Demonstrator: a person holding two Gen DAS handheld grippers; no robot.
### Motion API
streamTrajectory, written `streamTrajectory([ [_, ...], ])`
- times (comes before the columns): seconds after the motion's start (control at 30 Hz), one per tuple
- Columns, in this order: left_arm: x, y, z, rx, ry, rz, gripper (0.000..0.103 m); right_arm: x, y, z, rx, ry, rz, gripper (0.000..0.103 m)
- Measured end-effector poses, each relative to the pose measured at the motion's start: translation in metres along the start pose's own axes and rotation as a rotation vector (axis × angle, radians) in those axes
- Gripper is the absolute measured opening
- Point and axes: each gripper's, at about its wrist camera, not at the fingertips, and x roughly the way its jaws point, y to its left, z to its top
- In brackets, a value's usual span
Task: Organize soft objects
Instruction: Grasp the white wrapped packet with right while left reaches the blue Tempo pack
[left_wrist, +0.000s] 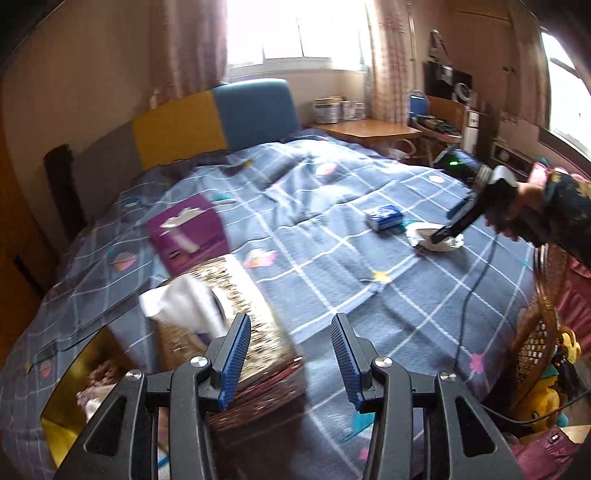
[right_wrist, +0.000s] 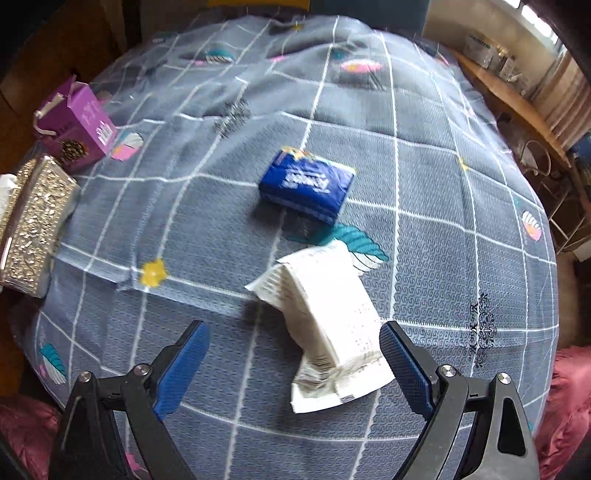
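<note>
My right gripper (right_wrist: 293, 363) points steeply down over the quilt (right_wrist: 436, 236), jaws spread wide w/ the white crumpled paper (right_wrist: 332, 332) lying between them, pads not pressing it. Blue tissue pack (right_wrist: 306, 186) sits just beyond the paper. My left gripper (left_wrist: 291, 363) is about half open, grasping nothing, right by the gold tissue box (left_wrist: 236, 295); purple box (left_wrist: 188, 232) behind it.

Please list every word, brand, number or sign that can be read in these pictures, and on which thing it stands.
Blue tissue pack: white brand word, upside down and blurred; not readable for sure.
White printed paper: rows of small print, too small to read.
Purple box: white marks, too blurred to read.
Nothing else bears readable text.
</note>
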Motion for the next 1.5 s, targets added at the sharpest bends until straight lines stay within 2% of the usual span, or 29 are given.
streamTrajectory([
  [0.23,0.016,-0.03,0.014,0.069,0.022,-0.069,0.046,0.028,-0.016,0.004,-0.015,0.075,-0.037,0.097],
  [0.33,0.022,-0.04,0.021,0.087,0.029,-0.09,0.046,0.032,-0.017,0.006,-0.02,0.05,-0.037,0.097],
  [0.4,0.026,-0.046,0.027,0.092,0.035,-0.101,0.046,0.033,-0.015,0.008,-0.035,0.028,-0.046,0.093],
  [0.43,0.028,-0.05,0.03,0.092,0.04,-0.109,0.046,0.034,-0.014,0.008,-0.048,0.02,-0.052,0.08],
  [0.47,0.031,-0.052,0.033,0.089,0.046,-0.117,0.046,0.036,-0.012,0.008,-0.055,0.02,-0.052,0.059],
  [0.57,0.042,-0.059,0.043,0.07,0.075,-0.125,0.046,0.034,-0.008,0.005,-0.04,0.003,-0.068,0.045],
  [0.63,0.056,-0.061,0.052,0.037,0.109,-0.134,0.046,0.026,-0.009,0.004,0.009,-0.022,-0.035,0.044],
  [0.7,0.07,-0.066,0.062,0.024,0.15,-0.121,0.046,0.018,-0.01,0.005,0.056,-0.055,-0.039,0.044],
  [0.83,0.099,-0.083,0.085,0.026,0.183,-0.138,0.046,0.021,-0.021,0.005,0.162,-0.031,-0.147,0.044],
  [0.87,0.108,-0.09,0.091,0.047,0.189,-0.131,0.047,0.021,-0.025,0.004,0.188,-0.03,-0.169,0.045],
  [0.93,0.128,-0.104,0.101,0.101,0.227,-0.127,0.067,0.023,-0.043,0.002,0.271,-0.038,-0.148,0.045],
  [1.03,0.158,-0.121,0.111,0.18,0.262,-0.127,0.068,0.028,-0.057,-0.006,0.368,-0.033,-0.09,0.046],
  [1.23,0.219,-0.144,0.137,0.313,0.306,-0.148,0.071,0.025,-0.058,-0.008,0.378,-0.031,-0.093,0.047],
  [1.4,0.261,-0.16,0.143,0.446,0.337,-0.138,0.075,0.029,-0.059,-0.007,0.385,-0.021,-0.061,0.05],
  [1.5,0.278,-0.169,0.145,0.529,0.34,-0.168,0.077,0.03,-0.058,-0.007,0.377,-0.01,-0.062,0.051],
])
